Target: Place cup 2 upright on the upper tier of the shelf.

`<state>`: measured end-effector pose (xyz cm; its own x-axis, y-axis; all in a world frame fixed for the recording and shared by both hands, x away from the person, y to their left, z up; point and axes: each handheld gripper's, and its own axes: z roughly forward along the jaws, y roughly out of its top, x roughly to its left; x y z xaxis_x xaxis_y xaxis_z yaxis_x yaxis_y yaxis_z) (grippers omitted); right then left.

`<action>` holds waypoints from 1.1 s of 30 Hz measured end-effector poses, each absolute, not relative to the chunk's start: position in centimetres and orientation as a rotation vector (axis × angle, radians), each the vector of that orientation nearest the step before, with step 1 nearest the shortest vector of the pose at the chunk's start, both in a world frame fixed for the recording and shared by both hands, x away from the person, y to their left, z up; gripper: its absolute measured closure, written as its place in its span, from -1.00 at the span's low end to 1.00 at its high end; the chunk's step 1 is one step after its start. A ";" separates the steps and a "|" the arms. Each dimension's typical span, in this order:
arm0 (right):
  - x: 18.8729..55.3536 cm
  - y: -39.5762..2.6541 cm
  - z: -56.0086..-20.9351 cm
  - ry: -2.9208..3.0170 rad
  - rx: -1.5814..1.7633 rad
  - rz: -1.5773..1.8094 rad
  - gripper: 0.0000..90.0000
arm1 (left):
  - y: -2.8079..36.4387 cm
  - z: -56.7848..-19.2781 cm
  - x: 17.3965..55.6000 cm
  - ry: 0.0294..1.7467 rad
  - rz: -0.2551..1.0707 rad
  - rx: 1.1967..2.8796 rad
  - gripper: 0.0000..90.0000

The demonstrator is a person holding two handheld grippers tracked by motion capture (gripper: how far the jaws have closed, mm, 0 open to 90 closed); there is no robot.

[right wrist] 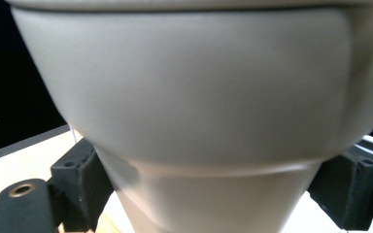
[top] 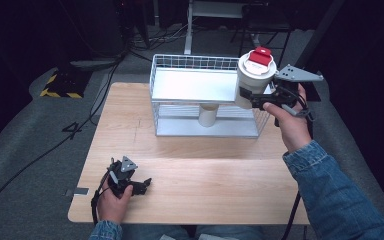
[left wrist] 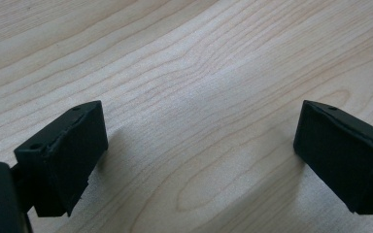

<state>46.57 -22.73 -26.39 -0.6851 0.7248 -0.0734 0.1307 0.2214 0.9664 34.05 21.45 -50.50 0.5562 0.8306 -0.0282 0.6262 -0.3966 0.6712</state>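
white tapered plastic cup with red flip lid (top: 254,75) | upright, lifted beside wire rack's (top: 180,62) top shelf | right gripper (top: 252,99) pinching its lower body | left gripper (top: 142,185) spread, on wooden table (top: 205,170)

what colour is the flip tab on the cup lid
Red flip tab, on the white lidded cup; clearest in the high view.

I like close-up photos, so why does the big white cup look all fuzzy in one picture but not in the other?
In the right gripper view the cup sits right against the camera, so it looks soft and out of focus; in the high view the same cup is farther off and sharper, and the shelf glares bright white against the dark room.
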 end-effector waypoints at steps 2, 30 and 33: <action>47.3 -22.2 -26.1 1.970 0.781 1.487 -0.69 | 21.4 -50.5 34.1 1.165 0.415 2.150 -0.87; 53.8 -17.3 -27.0 1.956 0.864 1.482 -0.69 | 21.4 -50.5 34.1 1.166 0.411 2.147 -0.87; 54.2 -17.0 -27.2 1.954 0.885 1.497 -0.69 | 21.4 -50.5 34.1 1.165 0.411 2.146 -0.87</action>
<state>54.25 -17.00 -27.18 -0.6519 0.7582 -0.0136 0.1842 0.1757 0.9671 34.06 21.42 -50.53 0.5550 0.8312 -0.0331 0.6262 -0.3912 0.6744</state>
